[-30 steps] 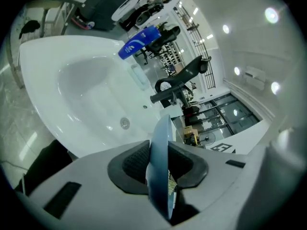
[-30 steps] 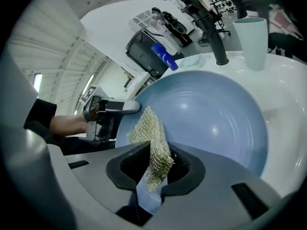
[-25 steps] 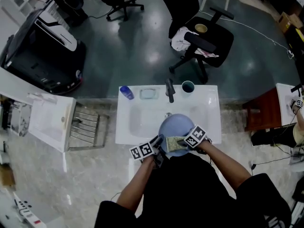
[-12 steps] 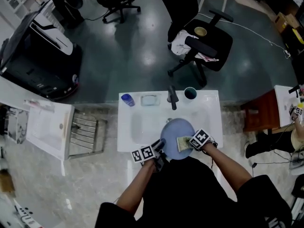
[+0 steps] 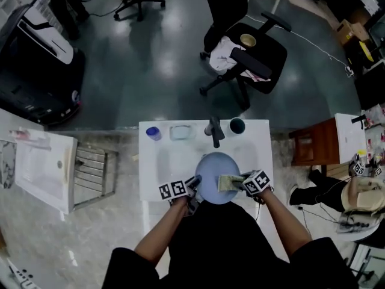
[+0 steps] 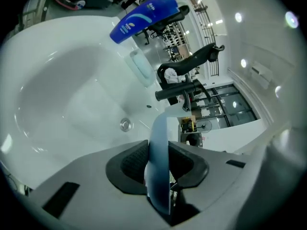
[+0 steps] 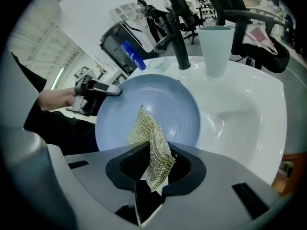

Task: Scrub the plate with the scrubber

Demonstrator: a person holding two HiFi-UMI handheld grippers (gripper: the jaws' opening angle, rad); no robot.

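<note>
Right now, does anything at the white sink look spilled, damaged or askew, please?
Nothing stands out: left gripper clamps the round pale-blue plate over the white sink; right gripper holds the yellowish mesh scrubber.

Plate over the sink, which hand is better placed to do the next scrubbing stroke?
Right. The right gripper is shut on the scrubber, whose mesh lies across the plate's face. The left gripper is clamped on the plate's rim, holding it over the sink, so it cannot scrub.
</note>
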